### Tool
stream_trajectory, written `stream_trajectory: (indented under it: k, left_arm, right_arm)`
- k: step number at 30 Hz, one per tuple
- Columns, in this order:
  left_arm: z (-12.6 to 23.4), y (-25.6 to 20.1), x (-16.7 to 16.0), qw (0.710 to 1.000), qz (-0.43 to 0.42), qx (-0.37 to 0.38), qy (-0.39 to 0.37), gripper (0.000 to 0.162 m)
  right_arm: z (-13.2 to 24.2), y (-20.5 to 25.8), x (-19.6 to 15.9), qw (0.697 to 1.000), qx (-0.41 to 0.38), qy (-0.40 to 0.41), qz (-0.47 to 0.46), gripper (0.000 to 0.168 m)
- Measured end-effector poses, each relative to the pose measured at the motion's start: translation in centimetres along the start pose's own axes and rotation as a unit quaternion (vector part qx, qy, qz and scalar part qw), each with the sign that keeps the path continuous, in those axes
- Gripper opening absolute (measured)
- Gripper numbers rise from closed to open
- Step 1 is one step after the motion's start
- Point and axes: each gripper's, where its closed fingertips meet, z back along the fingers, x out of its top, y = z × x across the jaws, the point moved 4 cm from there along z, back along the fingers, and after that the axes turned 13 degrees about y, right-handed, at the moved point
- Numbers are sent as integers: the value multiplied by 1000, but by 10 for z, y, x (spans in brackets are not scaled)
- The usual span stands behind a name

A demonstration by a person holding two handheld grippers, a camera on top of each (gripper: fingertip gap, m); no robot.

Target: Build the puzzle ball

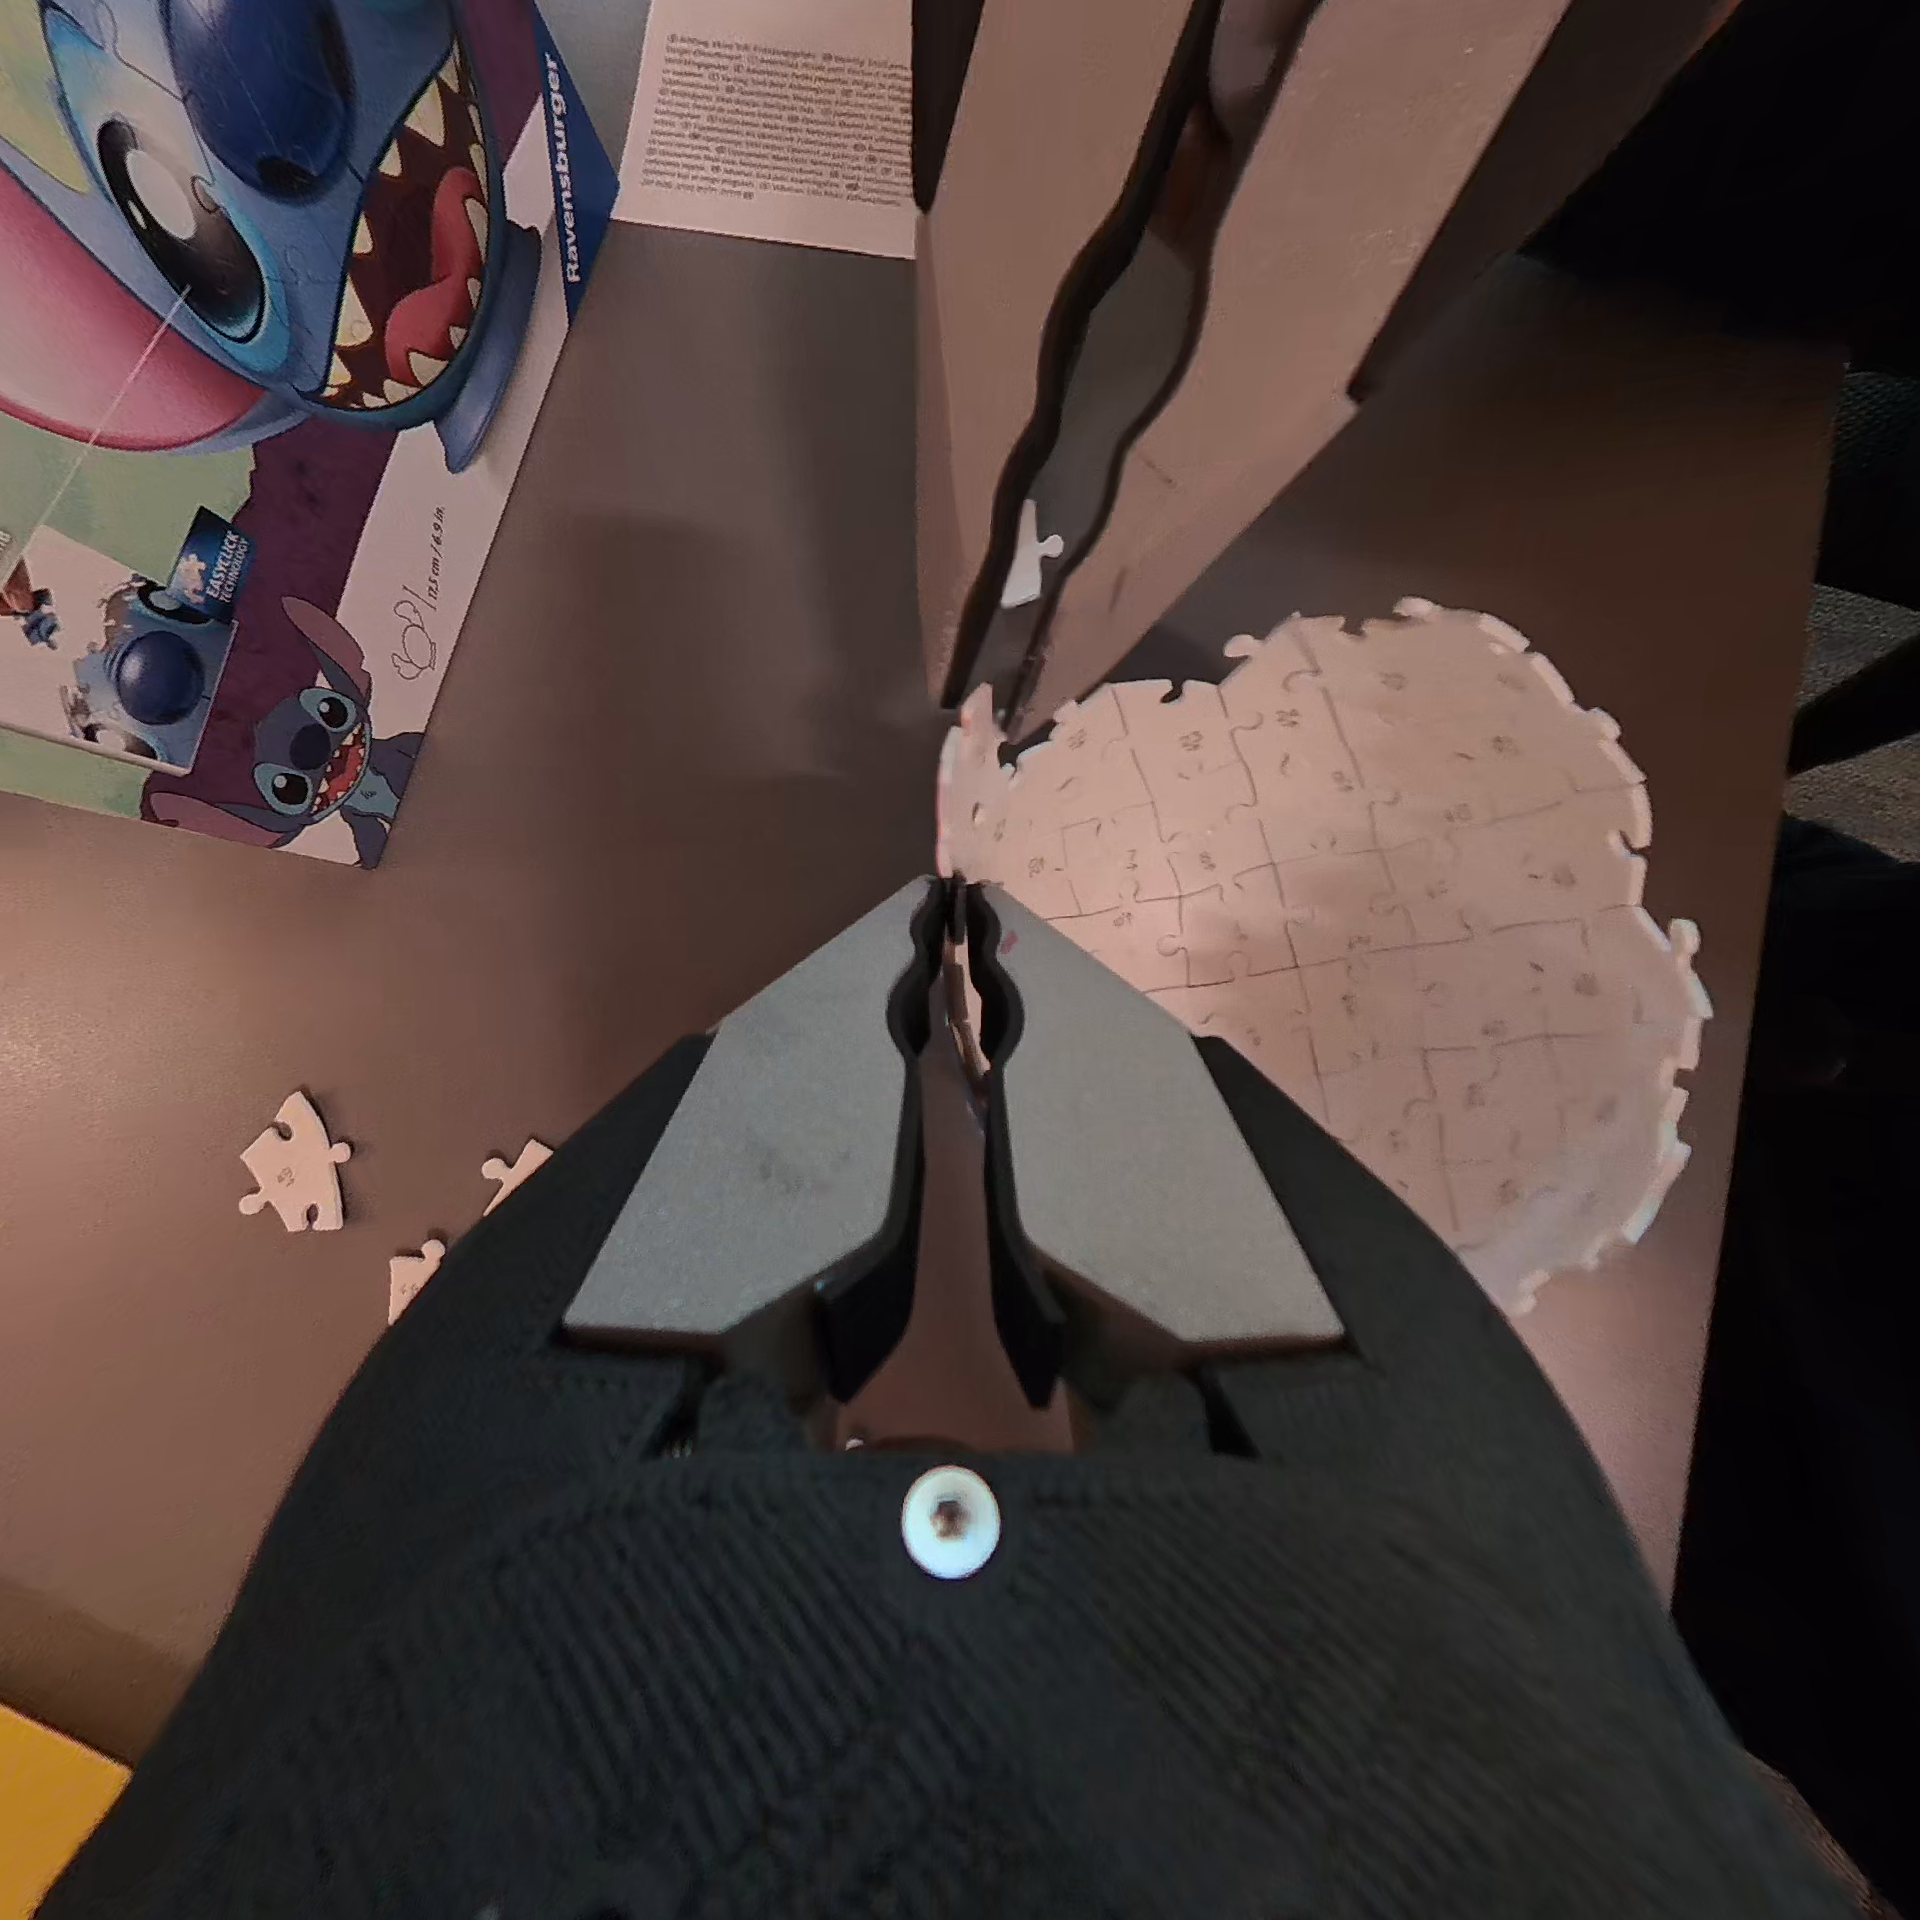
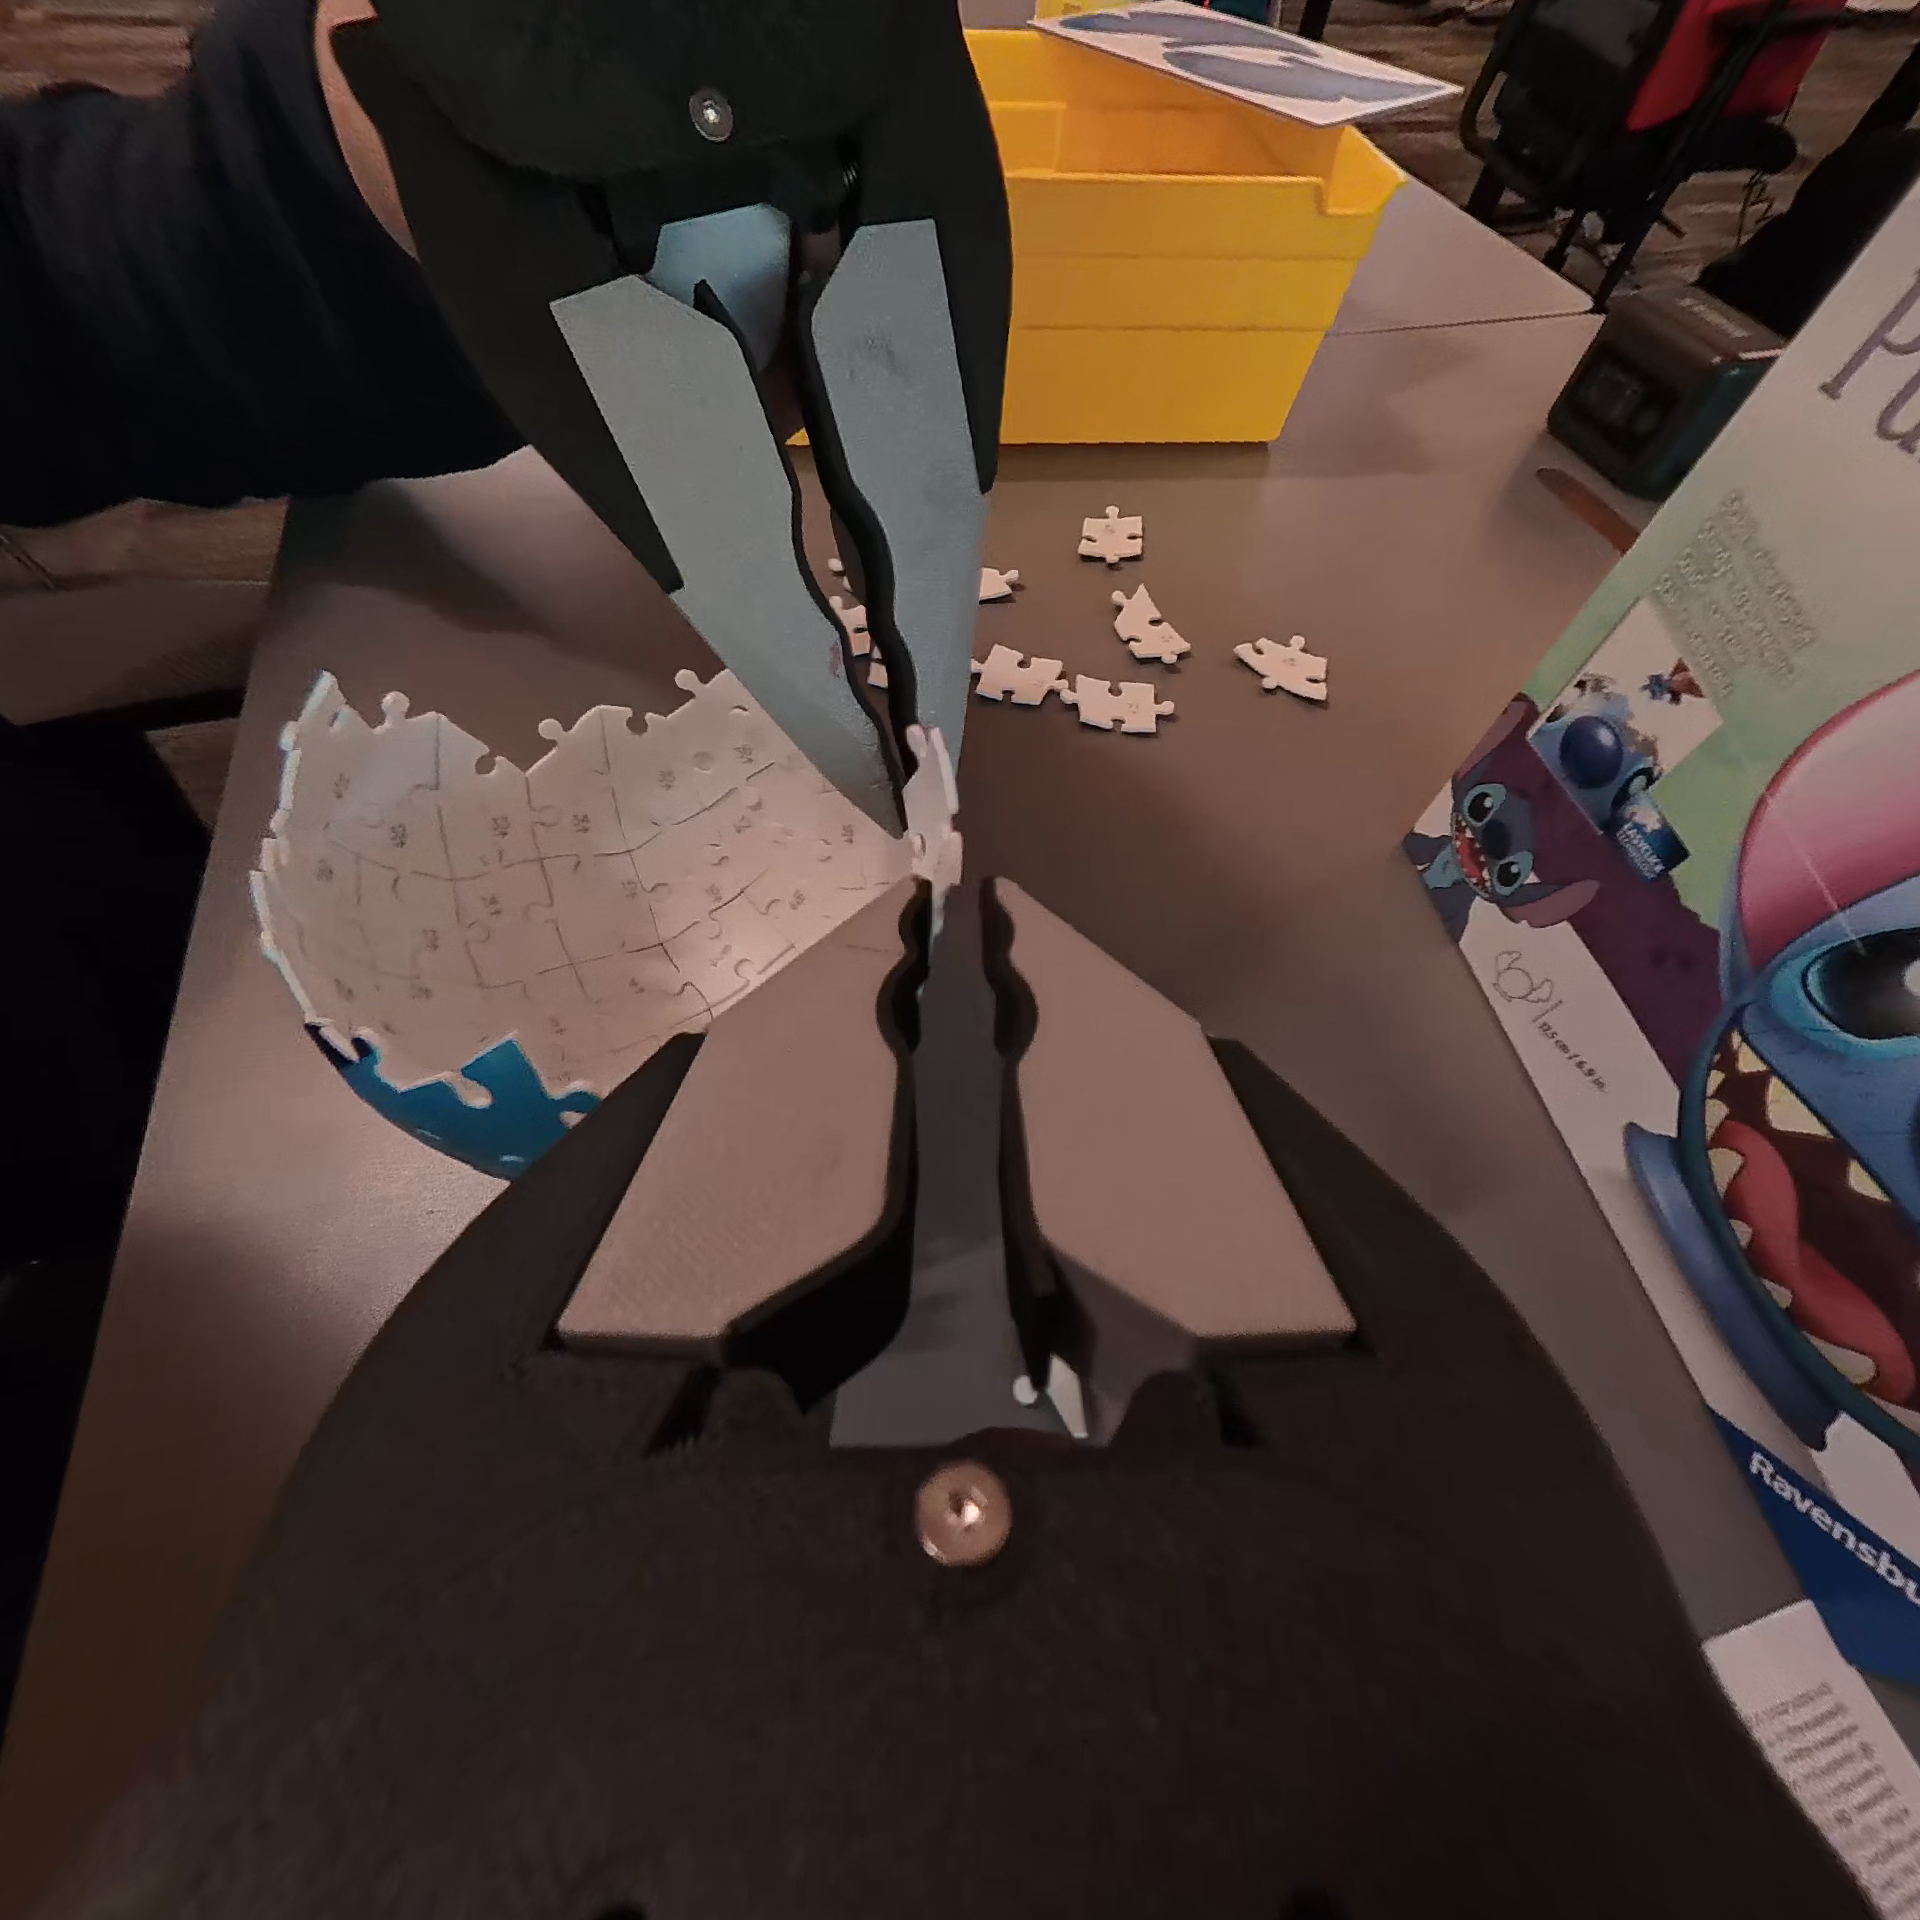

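Note:
The half-built puzzle ball (image 1: 1351,914) is an open bowl of joined pieces, white inside and blue outside, resting on the grey table. It also shows in the right wrist view (image 2: 499,883). My left gripper (image 1: 951,894) is shut on the bowl's near rim; the right wrist view shows it (image 2: 912,790) coming down from above. My right gripper (image 2: 954,899) is nearly closed, its tips just touching the same rim spot from the opposite side. A loose white puzzle piece (image 2: 1051,1392) sits deep between its fingers, and it shows in the left wrist view too (image 1: 1032,551).
The puzzle box (image 1: 260,416) lies beside the bowl, seen also in the right wrist view (image 2: 1714,935). Several loose white pieces (image 2: 1122,644) lie on the table behind. A yellow bin (image 2: 1164,312) stands farther back. A printed sheet (image 1: 769,125) lies by the box. The table edge (image 1: 1808,727) runs just past the bowl. My two grippers' fingertips are within a few centimetres of each other.

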Motion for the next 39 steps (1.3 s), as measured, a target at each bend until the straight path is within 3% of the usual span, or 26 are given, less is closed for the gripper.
stream_trajectory:
  k: [2, 5, 10, 19, 23, 32, 39]
  left_arm:
    - [0, 0, 0, 1000, 0, -1, -1, 1]
    - [0, 0, 0, 1000, -2, 0, 0, 1]
    - [0, 0, 0, 1000, 0, -1, -1, 1]
    - [0, 0, 1, 1000, -3, 0, 0, 1]
    - [-1, -1, 1, 1000, -4, -5, -1, 1]
    - [-2, 0, 1, 1000, -6, 1, 3, 1]
    - [-2, 0, -1, 1000, -8, 5, 9, 1]
  right_arm:
    - [-1, 2, 1, 1000, 10, -2, 1, 11]
    - [-6, 3, -1, 1000, 13, 11, 3, 0]
    - [-5, 2, 0, 1000, 27, 5, -15, 0]
    - [-6, -2, -4, 980, 134, -13, -147, 0]
    - [-6, -4, -6, 957, 196, -20, -212, 2]
    - [-4, -17, -8, 963, 165, -37, -210, 11]
    - [-10, -16, -8, 961, 173, -38, -213, 1]
